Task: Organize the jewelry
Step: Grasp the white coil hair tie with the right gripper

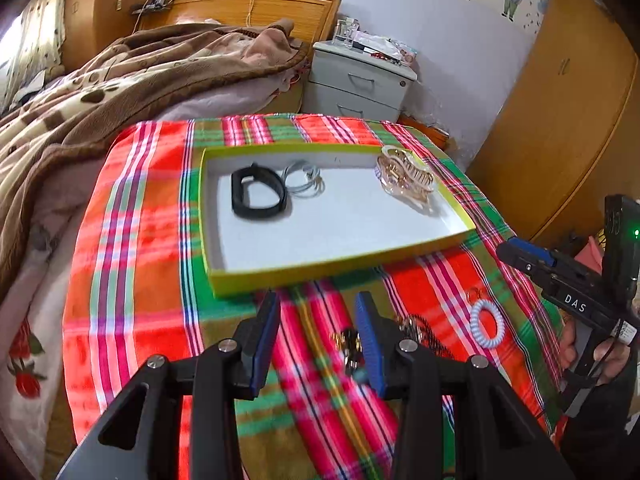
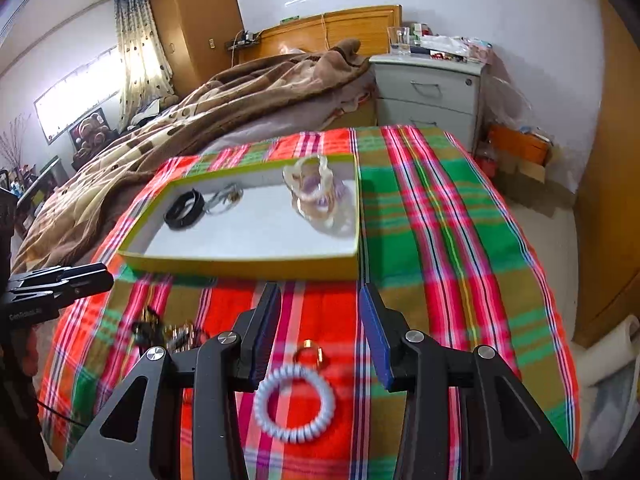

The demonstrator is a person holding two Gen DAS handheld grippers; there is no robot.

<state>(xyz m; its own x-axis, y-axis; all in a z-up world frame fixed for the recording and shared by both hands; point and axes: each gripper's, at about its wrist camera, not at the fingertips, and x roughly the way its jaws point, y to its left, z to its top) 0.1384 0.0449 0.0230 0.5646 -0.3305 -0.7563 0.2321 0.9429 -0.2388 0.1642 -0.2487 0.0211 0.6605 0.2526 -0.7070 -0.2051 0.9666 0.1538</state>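
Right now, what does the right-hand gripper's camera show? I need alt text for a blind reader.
The open right gripper hovers over a pale coiled hair tie and a small gold ring on a bright plaid cloth. Beyond sits a shallow yellow-rimmed tray holding a black band and a translucent hair claw; an unmade bed lies behind.

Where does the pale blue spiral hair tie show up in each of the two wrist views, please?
Left wrist view: the spiral hair tie lies at lower right on the plaid cloth, right of the left tool.
Right wrist view: it lies at bottom centre, just below the open right tool.
Shared landmark: the yellow-rimmed tray, which sits beyond the tie in both views.
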